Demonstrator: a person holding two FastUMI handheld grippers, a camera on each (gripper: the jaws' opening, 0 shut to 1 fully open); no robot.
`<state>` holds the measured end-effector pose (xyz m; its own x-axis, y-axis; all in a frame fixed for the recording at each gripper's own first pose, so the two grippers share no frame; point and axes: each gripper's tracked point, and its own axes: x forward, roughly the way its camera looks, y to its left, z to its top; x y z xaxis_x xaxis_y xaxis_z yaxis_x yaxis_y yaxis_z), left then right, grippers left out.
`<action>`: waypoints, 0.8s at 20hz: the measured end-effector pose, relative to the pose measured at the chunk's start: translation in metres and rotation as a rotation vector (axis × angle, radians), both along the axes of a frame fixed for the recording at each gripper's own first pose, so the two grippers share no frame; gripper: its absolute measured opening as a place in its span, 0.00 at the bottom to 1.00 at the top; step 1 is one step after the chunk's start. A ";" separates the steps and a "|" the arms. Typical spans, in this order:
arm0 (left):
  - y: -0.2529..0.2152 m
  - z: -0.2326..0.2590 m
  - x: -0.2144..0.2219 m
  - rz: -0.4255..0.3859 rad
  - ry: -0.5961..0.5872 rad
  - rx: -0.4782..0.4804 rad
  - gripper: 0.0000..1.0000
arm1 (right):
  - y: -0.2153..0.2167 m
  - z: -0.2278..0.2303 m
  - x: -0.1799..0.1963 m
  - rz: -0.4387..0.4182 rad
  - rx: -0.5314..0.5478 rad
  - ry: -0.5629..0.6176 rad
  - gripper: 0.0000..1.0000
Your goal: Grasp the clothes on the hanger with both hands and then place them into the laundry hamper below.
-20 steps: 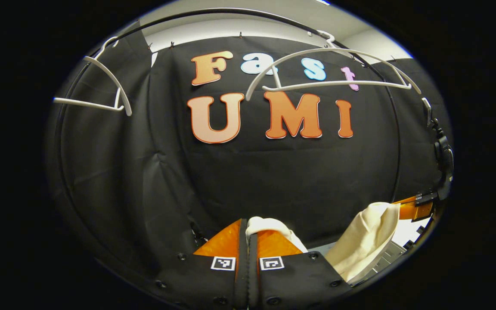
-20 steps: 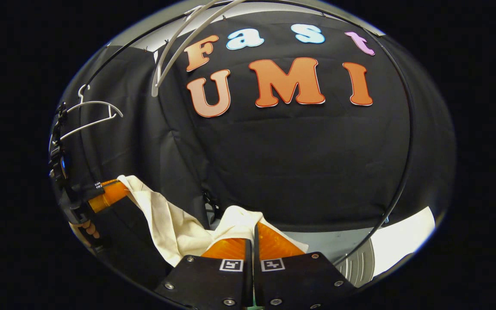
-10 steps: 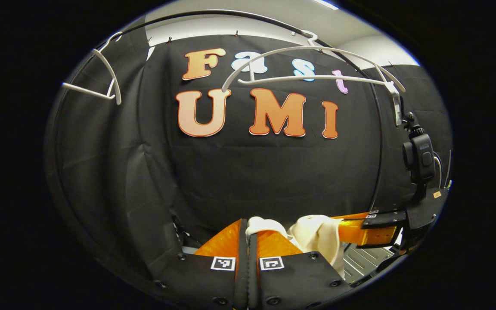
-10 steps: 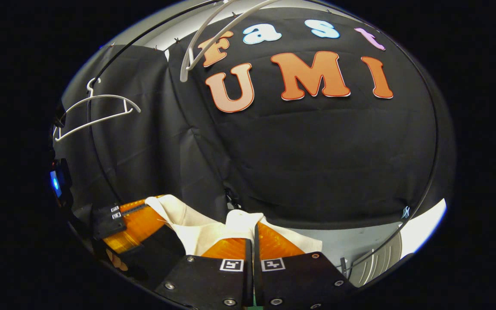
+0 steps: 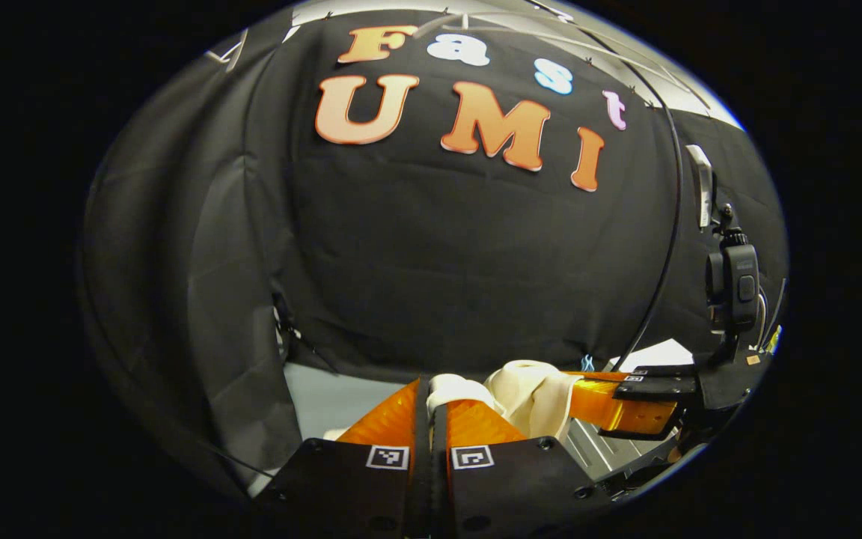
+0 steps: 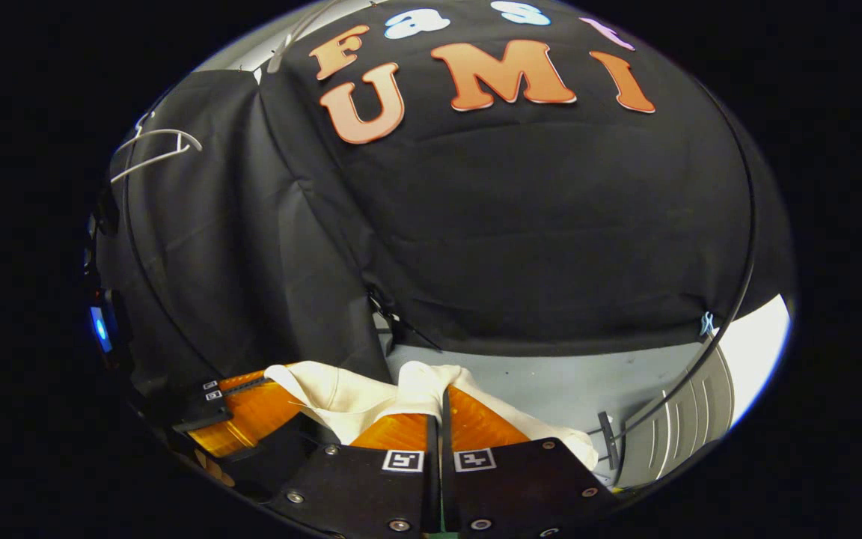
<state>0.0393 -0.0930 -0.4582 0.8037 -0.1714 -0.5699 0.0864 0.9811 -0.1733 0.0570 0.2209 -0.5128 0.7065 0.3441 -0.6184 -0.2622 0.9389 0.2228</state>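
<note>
The cream garment (image 5: 532,385) is off the hangers and hangs bunched between the two grippers. In the left gripper view, my left gripper (image 5: 431,391) is shut on a fold of it at the bottom centre. My right gripper (image 5: 629,393) comes in from the right, close by, with the cloth at its tips. In the right gripper view, my right gripper (image 6: 442,393) is shut on the garment (image 6: 341,389), which stretches left to the left gripper (image 6: 240,408). A pale slatted wall, apparently the hamper (image 6: 689,427), lies low on the right.
A bare white hanger (image 6: 150,146) hangs on the black curved rail (image 6: 730,314) at the upper left. Grey floor (image 6: 551,382) shows under the black cloth wall. The same slatted surface (image 5: 595,449) sits below the right gripper in the left gripper view.
Both grippers have gone down with the garment. The hangers have slid up towards the top of both views, more floor shows, and the cloth has bunched shorter between the grippers.
</note>
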 end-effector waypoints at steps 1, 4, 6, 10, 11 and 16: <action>-0.001 -0.020 -0.005 -0.001 0.038 0.003 0.07 | -0.008 -0.021 -0.005 -0.014 -0.009 0.026 0.00; -0.003 -0.091 -0.023 0.013 0.175 0.009 0.07 | -0.031 -0.086 -0.021 -0.060 -0.023 0.118 0.00; 0.004 -0.135 -0.041 0.021 0.262 0.031 0.07 | -0.040 -0.123 -0.029 -0.075 -0.038 0.176 0.01; 0.012 -0.207 -0.074 0.045 0.427 0.065 0.07 | -0.052 -0.191 -0.048 -0.073 -0.117 0.279 0.01; 0.014 -0.219 -0.081 0.047 0.460 0.071 0.07 | -0.052 -0.206 -0.048 -0.070 -0.135 0.300 0.01; 0.015 -0.266 -0.109 0.040 0.584 0.087 0.07 | -0.061 -0.261 -0.069 -0.089 -0.170 0.400 0.05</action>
